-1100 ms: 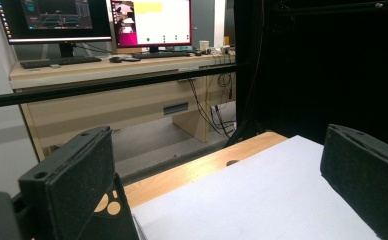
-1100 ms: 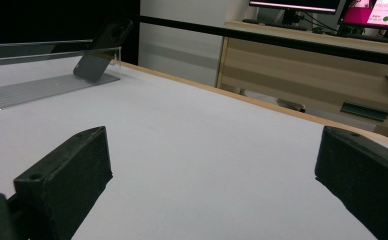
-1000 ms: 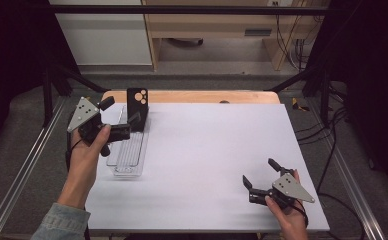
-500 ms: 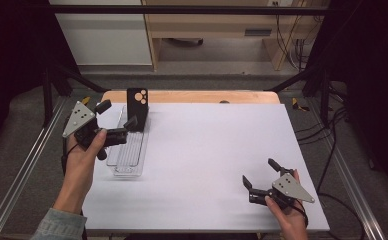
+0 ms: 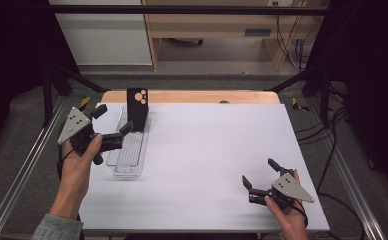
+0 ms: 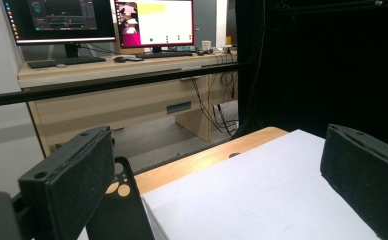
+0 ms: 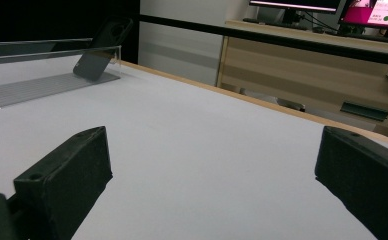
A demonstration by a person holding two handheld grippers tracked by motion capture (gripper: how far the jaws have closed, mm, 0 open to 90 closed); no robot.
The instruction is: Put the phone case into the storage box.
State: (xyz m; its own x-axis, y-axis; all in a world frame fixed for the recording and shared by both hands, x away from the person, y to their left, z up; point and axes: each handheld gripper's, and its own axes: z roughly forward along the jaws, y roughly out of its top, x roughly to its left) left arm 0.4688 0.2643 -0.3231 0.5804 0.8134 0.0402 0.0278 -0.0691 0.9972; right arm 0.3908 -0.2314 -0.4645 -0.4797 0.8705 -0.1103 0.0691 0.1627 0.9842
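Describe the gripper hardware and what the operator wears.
Both the left gripper and right gripper have black bodies, two blocky black jaws with a hole in the top face, and a grey three-cornered plate with small holes on top. Left forearm shows a grey-green knit cuff.

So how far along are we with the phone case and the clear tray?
The black phone case stands propped at the far end of the clear tray. The left gripper hovers by it, jaws open, holding nothing. The right gripper rests open near the table's front edge. Grasping remains.
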